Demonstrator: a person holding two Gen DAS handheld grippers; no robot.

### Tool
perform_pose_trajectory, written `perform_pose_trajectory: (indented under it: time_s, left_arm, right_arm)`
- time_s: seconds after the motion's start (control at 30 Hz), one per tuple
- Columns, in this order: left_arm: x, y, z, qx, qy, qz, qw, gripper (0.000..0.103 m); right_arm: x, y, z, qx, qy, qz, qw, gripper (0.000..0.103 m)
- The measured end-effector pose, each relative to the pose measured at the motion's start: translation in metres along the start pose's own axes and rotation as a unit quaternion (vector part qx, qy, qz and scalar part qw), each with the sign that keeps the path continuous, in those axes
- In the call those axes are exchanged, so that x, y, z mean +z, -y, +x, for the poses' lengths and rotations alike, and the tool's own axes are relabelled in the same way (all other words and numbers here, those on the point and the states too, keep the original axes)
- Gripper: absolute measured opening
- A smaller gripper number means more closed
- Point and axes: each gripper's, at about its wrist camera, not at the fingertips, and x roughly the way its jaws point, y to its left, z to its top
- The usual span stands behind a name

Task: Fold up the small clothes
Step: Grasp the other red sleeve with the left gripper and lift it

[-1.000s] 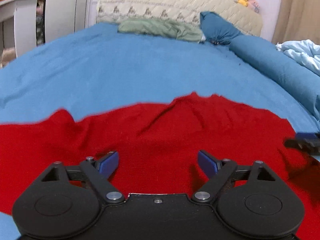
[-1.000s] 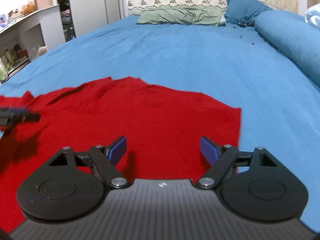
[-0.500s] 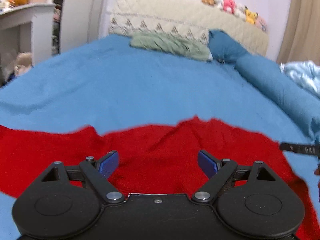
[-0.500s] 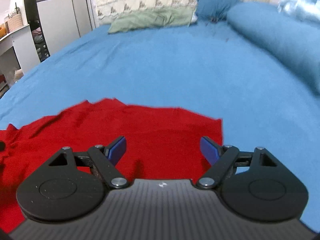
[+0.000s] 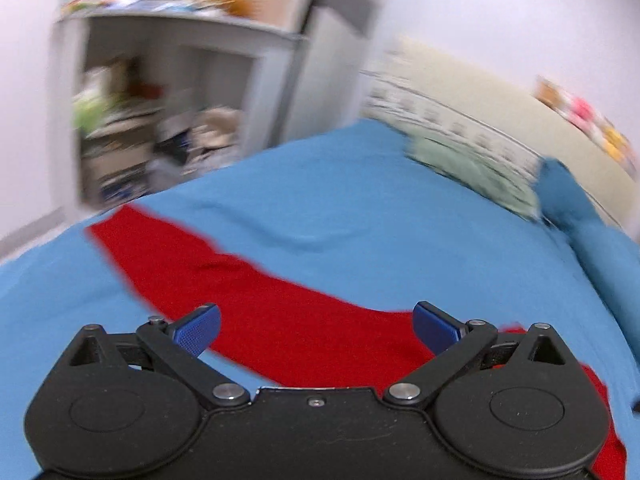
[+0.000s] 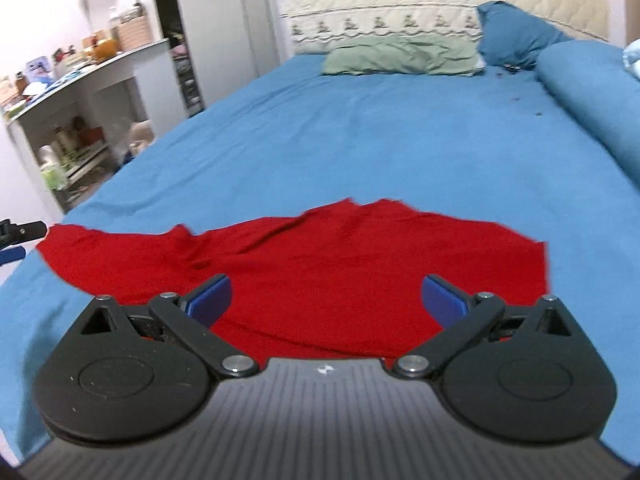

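Observation:
A red garment [image 6: 320,264] lies spread on the blue bed sheet [image 6: 380,132]. In the left wrist view the red garment [image 5: 280,320] runs as a band from the upper left to the lower right, with one end stretched toward the bed's left edge. My left gripper [image 5: 316,326] is open and empty above the garment's left part. My right gripper [image 6: 326,296] is open and empty above the garment's middle. The left gripper's tip [image 6: 20,234] shows at the far left of the right wrist view, beside the garment's left end.
A green pillow [image 6: 404,56] and a blue pillow [image 6: 512,36] lie at the headboard [image 6: 440,4]. A rolled blue duvet [image 6: 592,96] runs along the right side. A white desk with cluttered shelves [image 6: 80,120] stands left of the bed.
Both grippers have pulled back from the garment. The left gripper has swung to the left and now faces the shelves and the garment's left end; its view is blurred.

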Motion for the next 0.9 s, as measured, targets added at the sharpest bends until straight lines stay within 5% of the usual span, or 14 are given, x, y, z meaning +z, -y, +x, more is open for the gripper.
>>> perform_pose_trajectory:
  time_s: [0.13, 0.33, 0.53, 0.7, 0.9]
  left_arm:
    - [0.0, -0.057, 0.023, 0.029, -0.008, -0.047, 0.9984, 0.101]
    - [0.003, -0.111, 0.068, 0.04, -0.019, -0.091, 0.9949, 0.08]
    - [0.011, -0.132, 0.105, 0.051, -0.012, -0.126, 0.9907, 0.05]
    - [0.019, -0.133, 0.118, 0.074, -0.012, -0.118, 0.9902, 0.007]
    - [0.029, -0.104, 0.101, 0.079, 0.007, -0.064, 0.9948, 0.006]
  right_arm:
    - [-0.007, -0.027, 0.017, 0.017, -0.014, -0.006, 1.0, 0.103]
    - [-0.018, -0.043, 0.045, 0.022, -0.027, -0.015, 0.999, 0.103]
    - [-0.025, -0.042, 0.063, 0.021, -0.031, -0.022, 0.999, 0.103]
    - [-0.031, -0.033, 0.075, 0.02, -0.034, -0.013, 0.999, 0.103]
    - [-0.033, -0.021, 0.076, 0.017, -0.027, 0.007, 0.999, 0.103]
